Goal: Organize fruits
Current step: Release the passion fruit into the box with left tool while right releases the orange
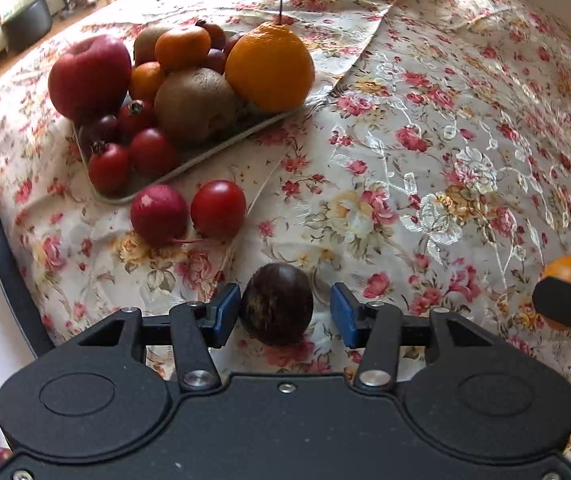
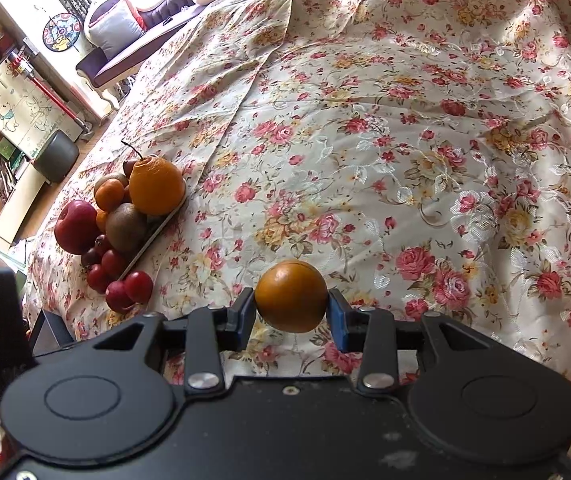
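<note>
Jaws of left gripper (image 1: 281, 312) stand apart w/ dark fruit (image 1: 276, 304) between the pads, prob. not yet pinched. Right gripper (image 2: 291, 308) clamps an orange ball-shaped fruit (image 2: 290, 296). Tray (image 1: 189, 168) lies up-left of both, left gripper nearer.

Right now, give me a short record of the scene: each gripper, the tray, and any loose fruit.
left gripper: open, straddling a dark round fruit on the floral cloth
right gripper: shut on an orange-brown round fruit
tray: piled with fruit, including a red apple
loose fruit: two red fruits beside the tray
</note>
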Demonstrator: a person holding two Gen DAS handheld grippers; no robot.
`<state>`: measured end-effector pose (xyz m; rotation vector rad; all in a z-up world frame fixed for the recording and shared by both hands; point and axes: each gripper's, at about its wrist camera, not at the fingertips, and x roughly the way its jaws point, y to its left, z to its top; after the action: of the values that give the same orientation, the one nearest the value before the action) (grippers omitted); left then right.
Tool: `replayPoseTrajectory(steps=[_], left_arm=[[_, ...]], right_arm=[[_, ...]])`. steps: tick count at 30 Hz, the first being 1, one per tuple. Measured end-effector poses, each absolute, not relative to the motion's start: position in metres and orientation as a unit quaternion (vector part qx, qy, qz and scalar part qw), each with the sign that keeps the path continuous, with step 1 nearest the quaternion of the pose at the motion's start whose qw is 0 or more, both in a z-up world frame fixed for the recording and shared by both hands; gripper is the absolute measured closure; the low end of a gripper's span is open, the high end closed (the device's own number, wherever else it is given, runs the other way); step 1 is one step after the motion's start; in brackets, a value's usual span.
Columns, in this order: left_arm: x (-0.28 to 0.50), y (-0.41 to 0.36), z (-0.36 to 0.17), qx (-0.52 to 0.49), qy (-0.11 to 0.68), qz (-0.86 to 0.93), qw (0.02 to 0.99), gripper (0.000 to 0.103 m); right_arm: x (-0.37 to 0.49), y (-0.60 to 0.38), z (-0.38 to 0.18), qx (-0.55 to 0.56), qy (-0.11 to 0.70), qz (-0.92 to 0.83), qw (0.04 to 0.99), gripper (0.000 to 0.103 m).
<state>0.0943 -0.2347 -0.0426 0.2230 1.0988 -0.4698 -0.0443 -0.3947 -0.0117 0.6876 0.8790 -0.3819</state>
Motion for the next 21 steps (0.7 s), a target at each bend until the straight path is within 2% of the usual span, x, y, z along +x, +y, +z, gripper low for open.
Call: replayPoseTrajectory(steps=[3,4,5,14,21], left_arm=[[0.094,-0.234,-0.043,0.103,0.518,-0.221,0.82,0.048],[0.094,-0.233,-0.043,0.103,0.518,-0.222,0.82,0.05],[0.094,-0.232,-0.042,0.101,0.515,-0.221,0.822,0.057],[0.093,-0.201,-0.011,0.054,0.511,-0.218,0.83,0.057],[0.106,-0.134,0.029,0.038,0.499,-0.177,0.847,0.057]], right_arm=[[-0.042,-0.393,-0.013,0.323,0.417,-0.176,0.831,0.063],[-0.042,-0.392,-0.013,0.323,0.418,-0.175,0.831,0.063],[-0.041,-0.391,-0.013,0.322,0.418,-0.174,0.831,0.063],[-0.033,-0.374,-0.007,0.314,0.425,-0.148,0.836,0.063],[-0.015,-0.328,0.006,0.291,0.444,-0.081,0.844,0.063]])
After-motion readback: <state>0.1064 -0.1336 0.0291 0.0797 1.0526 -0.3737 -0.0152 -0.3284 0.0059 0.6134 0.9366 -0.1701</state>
